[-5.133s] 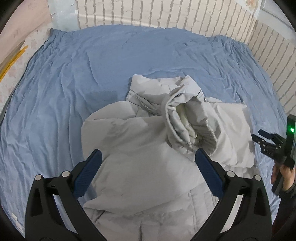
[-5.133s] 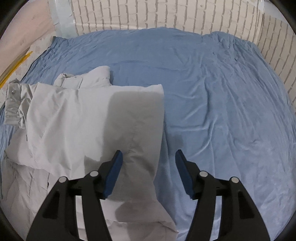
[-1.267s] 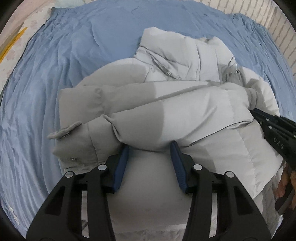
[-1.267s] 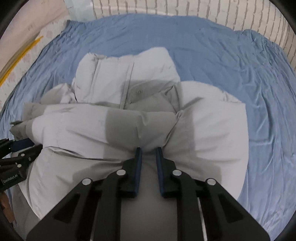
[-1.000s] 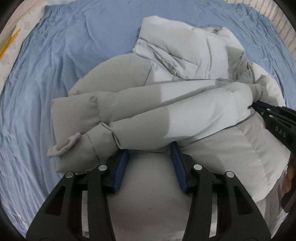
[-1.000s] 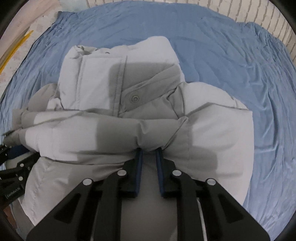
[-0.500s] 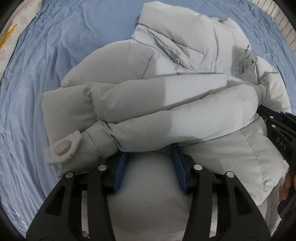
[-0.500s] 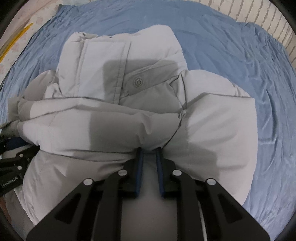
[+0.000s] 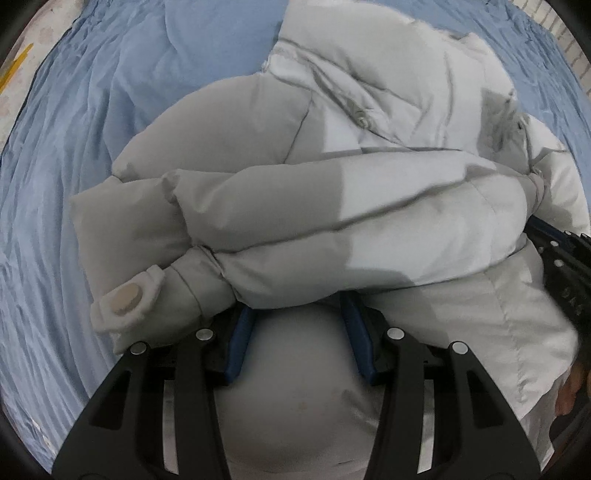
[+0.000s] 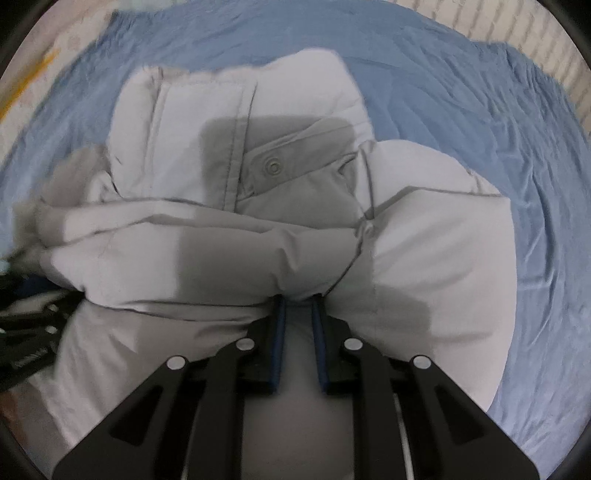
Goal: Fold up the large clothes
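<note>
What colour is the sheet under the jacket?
The sheet is plain blue; the right wrist view shows it best, around the light grey jacket.

Both views sit low and very close over the pale puffer jacket, each looking forward along its own jaws across the bed toward the brick wall.

The left wrist view looks from the jacket's left side, with blue sheet filling its left edge and the right gripper showing at its right edge.

The right wrist view looks from the right side, with sheet on its right and the left gripper blurred at its left edge.

The 2 views share the folded sleeves, collar and far sheet.
</note>
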